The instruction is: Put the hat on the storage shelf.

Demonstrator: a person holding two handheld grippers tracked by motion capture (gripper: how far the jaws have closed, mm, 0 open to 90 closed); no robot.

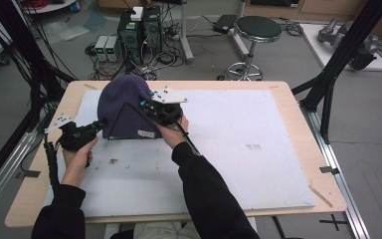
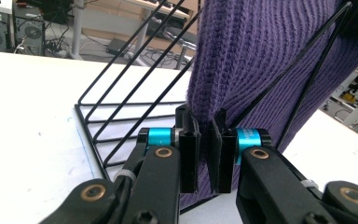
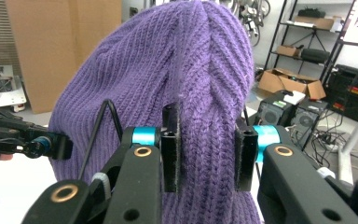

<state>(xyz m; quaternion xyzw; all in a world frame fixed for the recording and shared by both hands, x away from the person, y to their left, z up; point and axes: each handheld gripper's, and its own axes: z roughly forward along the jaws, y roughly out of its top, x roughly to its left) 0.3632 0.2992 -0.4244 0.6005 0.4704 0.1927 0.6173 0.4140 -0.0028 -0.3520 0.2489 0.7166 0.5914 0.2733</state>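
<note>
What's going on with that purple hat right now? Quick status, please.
Left gripper pinching the purple knit hat at its lower edge. Right gripper clamped on its knit. Hat draped over a black wire rack. Nothing in the way.

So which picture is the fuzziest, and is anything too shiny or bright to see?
The high view is the softest: the purple hat shows no knit there. In the left gripper view the knit is crisp, but the white table glares almost blank. In the right gripper view the hat's ribs are sharp up close, the shelves behind are a bit soft, and the top right corner is washed out.
</note>
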